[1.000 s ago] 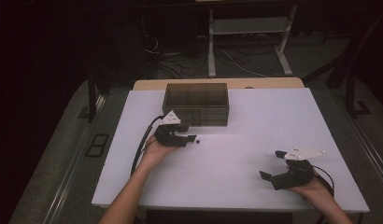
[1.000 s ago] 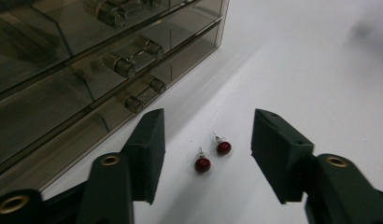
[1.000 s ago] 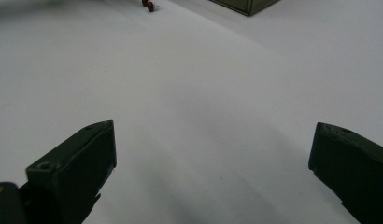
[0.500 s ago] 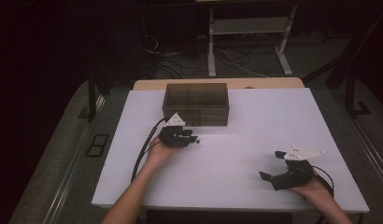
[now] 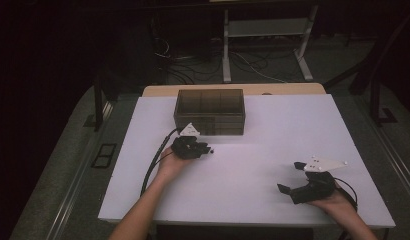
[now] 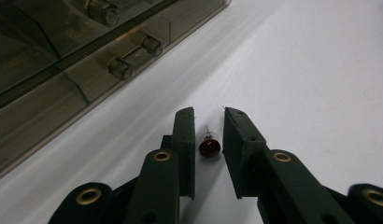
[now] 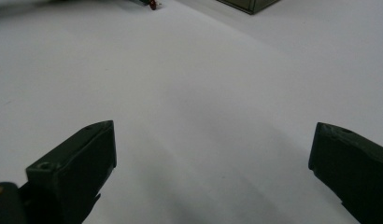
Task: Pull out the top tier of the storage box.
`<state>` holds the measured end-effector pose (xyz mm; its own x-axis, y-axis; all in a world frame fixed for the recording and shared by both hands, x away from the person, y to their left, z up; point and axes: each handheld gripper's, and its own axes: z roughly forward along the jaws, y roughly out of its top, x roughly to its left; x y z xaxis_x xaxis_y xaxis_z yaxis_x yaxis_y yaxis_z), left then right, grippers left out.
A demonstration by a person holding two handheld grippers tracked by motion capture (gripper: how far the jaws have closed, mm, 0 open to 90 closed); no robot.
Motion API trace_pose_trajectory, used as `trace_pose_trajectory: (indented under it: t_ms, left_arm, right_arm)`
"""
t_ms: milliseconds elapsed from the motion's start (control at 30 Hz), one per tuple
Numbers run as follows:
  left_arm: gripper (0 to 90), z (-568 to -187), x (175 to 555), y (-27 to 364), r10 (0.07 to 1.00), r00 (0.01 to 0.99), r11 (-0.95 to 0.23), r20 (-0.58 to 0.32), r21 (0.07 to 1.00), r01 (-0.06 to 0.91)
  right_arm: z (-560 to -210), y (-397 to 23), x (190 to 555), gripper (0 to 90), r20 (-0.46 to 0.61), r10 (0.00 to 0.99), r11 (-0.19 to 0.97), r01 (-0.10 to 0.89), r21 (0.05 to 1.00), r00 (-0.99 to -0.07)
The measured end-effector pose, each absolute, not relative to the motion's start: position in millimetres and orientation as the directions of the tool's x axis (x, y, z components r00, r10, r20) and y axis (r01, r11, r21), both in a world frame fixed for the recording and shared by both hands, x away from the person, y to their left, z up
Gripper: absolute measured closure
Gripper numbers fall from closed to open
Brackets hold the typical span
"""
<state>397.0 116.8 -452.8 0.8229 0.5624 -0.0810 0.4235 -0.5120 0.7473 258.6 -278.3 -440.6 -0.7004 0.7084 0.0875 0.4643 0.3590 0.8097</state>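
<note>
Your left gripper [image 5: 205, 149] sits low on the white worktop [image 5: 273, 125], just in front of the smoky plastic box [image 5: 209, 111], and you are at the pick-up step. In the left gripper view a small dark-red bulb [image 6: 209, 147] with thin wire leads lies on the worktop between the jaws, which have just been closing around it. A narrow gap shows on each side of the bulb, so the pads are not yet pressing on it and nothing is held. To my eye the next move calls for a gentle finish to the squeeze: the bulb is tiny, round and likely to roll or pop out, so keep it centred between the pads and close slowly before you lift. Your right gripper [image 5: 297, 176] rests near the front right edge of the worktop, well apart from the bulb, with its jaws spread wide and nothing between them.
</note>
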Motion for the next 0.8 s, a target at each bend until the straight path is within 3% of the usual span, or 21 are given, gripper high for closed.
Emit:
trace_pose_trajectory:
  t_ms: [467,800]
  left_arm:
    - [79.0,-451.8,395.6,119.4,0.556,0.827,-0.510,-0.084,0.751,0.419]
    - [79.0,-435.2,372.4,128.4,0.571,0.813,-0.484,-0.113,0.754,0.445]
  right_arm:
    - [-440.7,-278.3,258.4,0.4,0.091,0.708,0.359,0.468,0.807,-0.701]
    - [-440.7,-279.1,258.7,0.4,0.094,0.708,0.355,0.467,0.810,-0.700]
